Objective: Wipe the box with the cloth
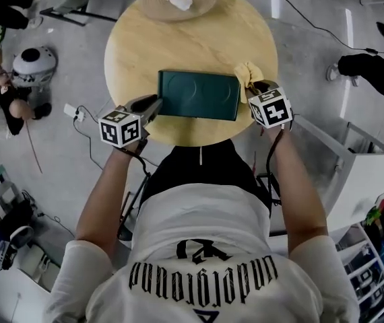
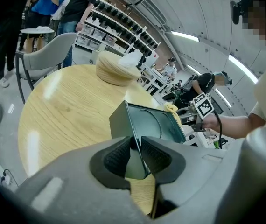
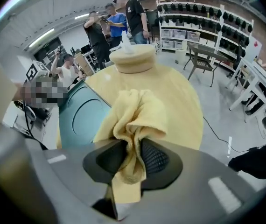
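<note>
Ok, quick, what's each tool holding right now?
Left tool: closed on the box, at its near edge.
Right tool: closed on the cloth.

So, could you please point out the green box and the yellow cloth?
Green box (image 1: 199, 94): head view, centre of its top face.
Yellow cloth (image 3: 140, 113): right gripper view, on its bunched upper part.
</note>
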Demonstrator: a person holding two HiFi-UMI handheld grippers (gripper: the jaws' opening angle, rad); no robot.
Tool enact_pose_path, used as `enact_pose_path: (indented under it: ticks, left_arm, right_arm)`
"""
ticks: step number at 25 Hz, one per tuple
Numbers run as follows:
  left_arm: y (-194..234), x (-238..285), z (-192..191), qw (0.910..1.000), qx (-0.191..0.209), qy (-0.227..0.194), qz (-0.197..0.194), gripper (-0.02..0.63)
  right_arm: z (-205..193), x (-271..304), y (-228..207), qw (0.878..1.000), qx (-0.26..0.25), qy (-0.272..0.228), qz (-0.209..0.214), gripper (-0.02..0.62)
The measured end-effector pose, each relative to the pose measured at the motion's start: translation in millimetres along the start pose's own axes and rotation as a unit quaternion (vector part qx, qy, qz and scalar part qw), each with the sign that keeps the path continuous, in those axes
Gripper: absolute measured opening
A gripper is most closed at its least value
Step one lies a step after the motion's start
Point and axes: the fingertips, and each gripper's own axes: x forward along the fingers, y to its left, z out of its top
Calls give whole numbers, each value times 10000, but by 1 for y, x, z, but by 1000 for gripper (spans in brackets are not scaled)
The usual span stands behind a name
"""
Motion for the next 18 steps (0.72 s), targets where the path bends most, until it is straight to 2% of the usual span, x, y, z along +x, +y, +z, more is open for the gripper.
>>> enact_pose_path:
  ticks: [7,18]
  left_arm:
    - [0,6,-2,10000,-57,-16,30,84]
    - [0,7,-2,10000,-53,-24,0,86]
  right_arm:
    - [-17,17,4,9994,40,161,302,101]
    - [-85,5,59,9968,349,422,584,100]
